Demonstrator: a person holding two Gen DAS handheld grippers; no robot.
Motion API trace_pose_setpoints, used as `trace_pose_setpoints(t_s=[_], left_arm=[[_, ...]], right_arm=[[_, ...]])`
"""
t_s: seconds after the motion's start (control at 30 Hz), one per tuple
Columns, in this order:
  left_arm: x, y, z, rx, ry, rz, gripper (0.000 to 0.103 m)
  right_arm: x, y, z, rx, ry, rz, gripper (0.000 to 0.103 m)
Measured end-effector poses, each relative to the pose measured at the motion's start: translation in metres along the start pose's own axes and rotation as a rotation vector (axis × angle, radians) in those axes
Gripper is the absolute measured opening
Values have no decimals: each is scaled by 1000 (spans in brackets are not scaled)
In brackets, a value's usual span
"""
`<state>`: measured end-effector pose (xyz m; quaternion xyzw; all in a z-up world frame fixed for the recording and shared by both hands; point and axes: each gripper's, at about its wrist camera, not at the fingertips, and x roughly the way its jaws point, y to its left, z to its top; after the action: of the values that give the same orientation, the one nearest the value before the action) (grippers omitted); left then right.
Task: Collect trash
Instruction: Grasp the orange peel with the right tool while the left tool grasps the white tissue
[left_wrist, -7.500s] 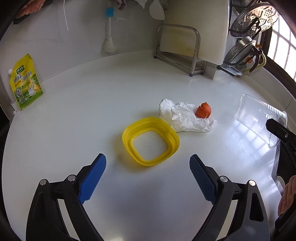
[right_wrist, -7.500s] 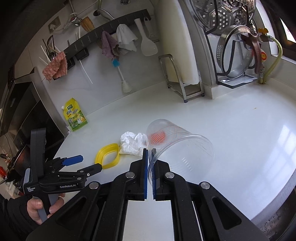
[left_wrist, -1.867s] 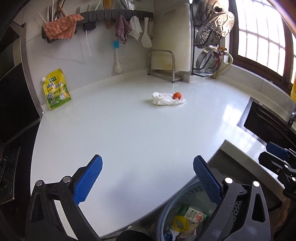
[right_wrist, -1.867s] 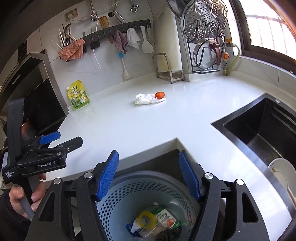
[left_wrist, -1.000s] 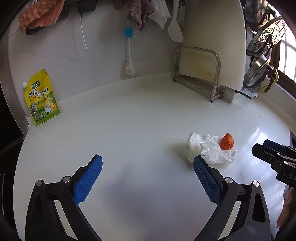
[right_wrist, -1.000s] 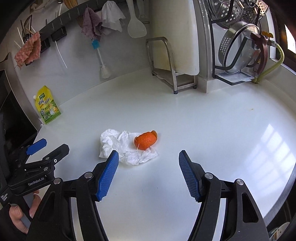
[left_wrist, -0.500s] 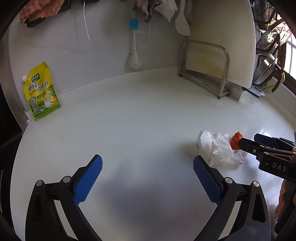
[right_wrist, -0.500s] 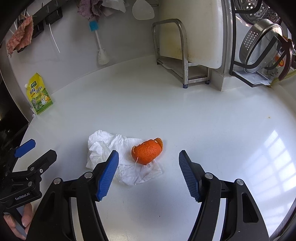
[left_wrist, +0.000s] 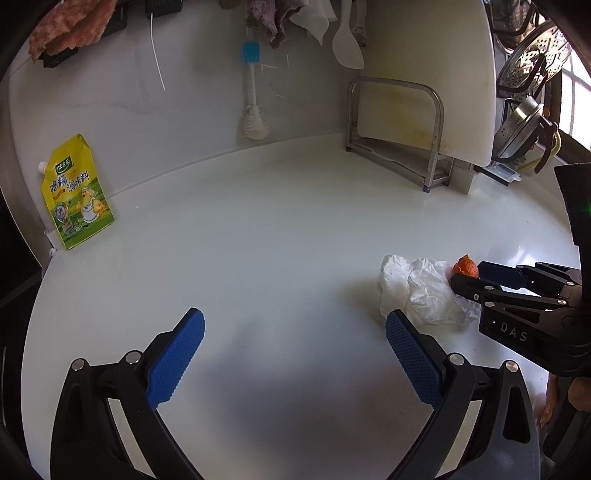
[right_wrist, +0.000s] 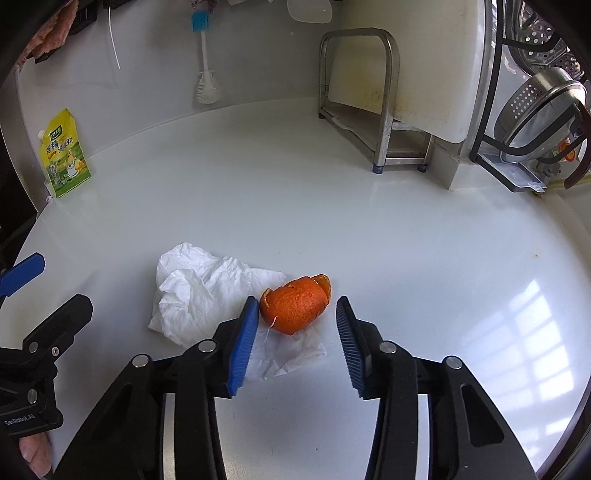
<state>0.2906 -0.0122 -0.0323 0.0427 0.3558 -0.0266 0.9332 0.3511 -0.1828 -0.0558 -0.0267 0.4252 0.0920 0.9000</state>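
Tissue (right_wrist: 199, 291) under orange peel (right_wrist: 295, 304)

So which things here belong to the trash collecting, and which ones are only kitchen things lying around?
For the job:
- orange peel, between the open right gripper pads
- crumpled white tissue under it
- left gripper, open, over bare counter

Only lying about:
- yellow seasoning pouch
- blue-handled bottle brush
- cutting board in its metal rack
- steel colander

Your right gripper (right_wrist: 297, 310): jaws just closing, orange peel (right_wrist: 295, 303) between them, right pad clear.
Peel: on your crumpled tissue (right_wrist: 199, 291), white counter (right_wrist: 406, 240).
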Motion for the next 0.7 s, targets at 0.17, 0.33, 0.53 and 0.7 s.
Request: trace_pose_setpoints(t_s=[0.17, 0.33, 0.53, 0.7], left_arm=[[-1, -1, 0, -4, -1, -6, 97], [-2, -5, -1, 0, -4, -11, 97], [-2, -16, 1, 8, 0, -28, 97], [7, -31, 7, 5, 22, -44, 97]], right_arm=[[-6, -1, 0, 9, -26, 15, 28], [-16, -10, -1, 60, -53, 53, 26], [-22, -28, -6, 134, -58, 81, 26], [-35, -48, -11, 186, -93, 61, 26]])
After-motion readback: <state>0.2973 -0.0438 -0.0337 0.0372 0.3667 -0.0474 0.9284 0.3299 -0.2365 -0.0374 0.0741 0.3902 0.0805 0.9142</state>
